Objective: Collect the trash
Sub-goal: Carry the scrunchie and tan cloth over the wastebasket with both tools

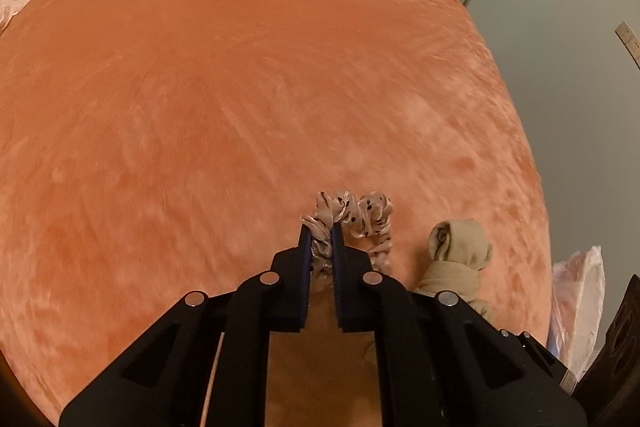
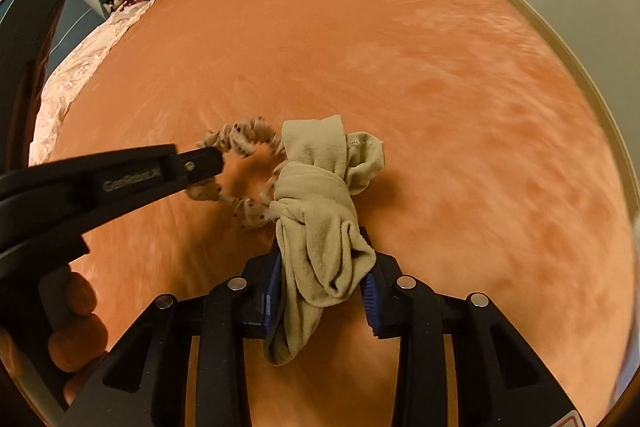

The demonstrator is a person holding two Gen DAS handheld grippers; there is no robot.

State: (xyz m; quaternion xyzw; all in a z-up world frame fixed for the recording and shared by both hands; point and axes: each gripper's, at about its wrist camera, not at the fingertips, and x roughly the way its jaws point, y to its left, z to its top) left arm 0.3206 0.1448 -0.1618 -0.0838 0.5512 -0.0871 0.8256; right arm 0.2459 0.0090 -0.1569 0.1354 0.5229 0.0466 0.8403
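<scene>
We see the left gripper point(image 1: 320, 233) pinched nearly closed on one side of a spotted satin scrunchie point(image 1: 362, 217), its ring lying flat on the orange bedspread point(image 1: 240, 87) just beyond the fingertips. Our right gripper point(image 2: 324, 259) stands narrow, its blue pads point(image 2: 275, 279) against a knotted beige sock point(image 2: 320, 211) between them. The sock's long axis runs along the fingers, its cuff end farthest away, touching the scrunchie's right edge.
</scene>
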